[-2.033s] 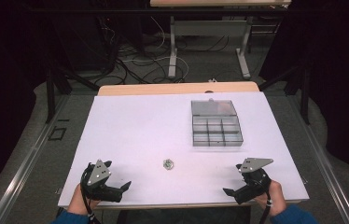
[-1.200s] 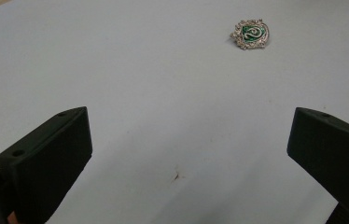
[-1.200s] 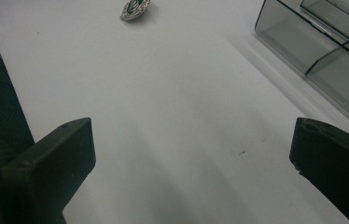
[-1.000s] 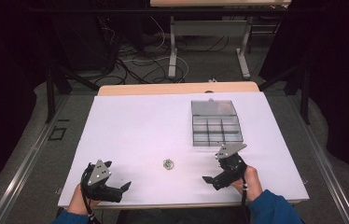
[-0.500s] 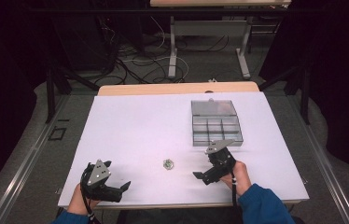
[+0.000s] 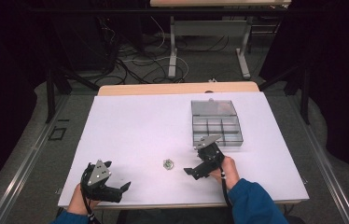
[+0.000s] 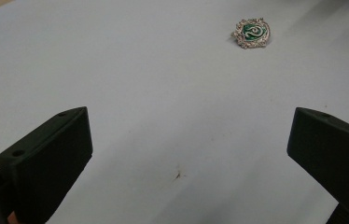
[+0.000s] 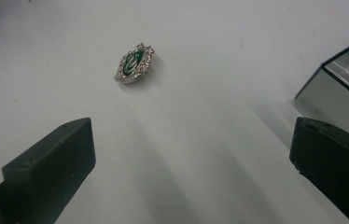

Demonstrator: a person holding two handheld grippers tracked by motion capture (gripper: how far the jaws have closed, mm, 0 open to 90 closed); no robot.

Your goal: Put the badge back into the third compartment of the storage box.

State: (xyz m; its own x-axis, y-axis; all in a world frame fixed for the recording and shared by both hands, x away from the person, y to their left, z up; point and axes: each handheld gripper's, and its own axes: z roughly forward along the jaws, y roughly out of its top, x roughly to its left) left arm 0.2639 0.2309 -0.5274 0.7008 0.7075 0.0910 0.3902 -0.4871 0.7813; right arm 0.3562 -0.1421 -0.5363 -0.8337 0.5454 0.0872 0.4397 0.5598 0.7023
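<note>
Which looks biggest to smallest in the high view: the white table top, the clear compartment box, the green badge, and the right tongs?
1. White table top
2. Clear compartment box
3. Right tongs, though nearer the camera
4. Green badge

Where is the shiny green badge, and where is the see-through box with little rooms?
green badge (image 7: 252, 32), left gripper view, on its green middle.
see-through box (image 6: 216, 122), high view, on a divider among its compartments.
right gripper (image 6: 196, 171), high view, between its open jaws.
</note>
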